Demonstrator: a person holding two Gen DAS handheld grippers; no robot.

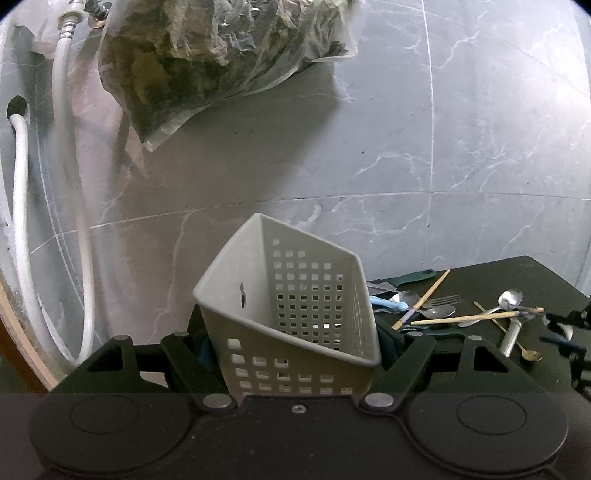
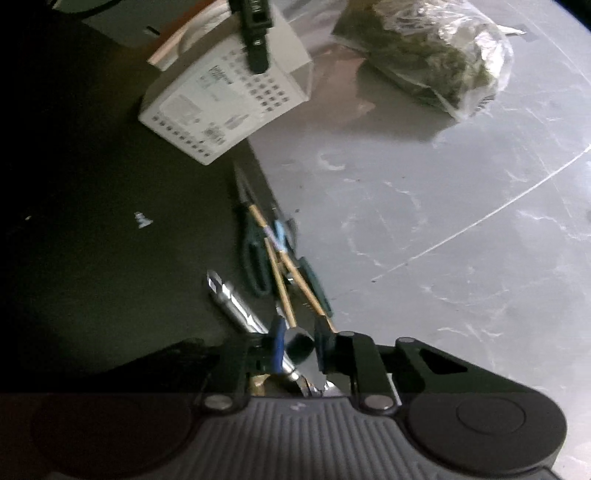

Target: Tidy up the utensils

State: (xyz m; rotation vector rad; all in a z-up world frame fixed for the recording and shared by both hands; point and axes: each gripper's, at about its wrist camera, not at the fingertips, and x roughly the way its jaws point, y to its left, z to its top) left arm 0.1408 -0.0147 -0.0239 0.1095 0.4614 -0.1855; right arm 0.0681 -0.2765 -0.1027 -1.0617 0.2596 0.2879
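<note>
My left gripper (image 1: 295, 343) is shut on a white perforated utensil holder (image 1: 291, 306), tilted and lifted, its open mouth facing up and away. It also shows in the right wrist view (image 2: 225, 103) with the left gripper's finger (image 2: 255, 33) on it. A pile of utensils lies on the black table (image 1: 480, 365): spoons (image 1: 506, 299), a fork (image 1: 443, 300), chopsticks (image 1: 480, 316), a blue-handled utensil (image 1: 388, 303). My right gripper (image 2: 295, 347) is low over the pile, its jaws around a metal utensil handle (image 2: 291, 365). Chopsticks (image 2: 284, 273) and scissors (image 2: 255, 266) lie just ahead.
A clear plastic bag of dark greens (image 1: 221, 62) lies on the grey marble floor (image 1: 443, 147). White hoses (image 1: 22, 229) run along the left wall. The table edge (image 2: 266, 177) runs beside the utensil pile. A thick metal handle (image 2: 236, 302) lies left of the chopsticks.
</note>
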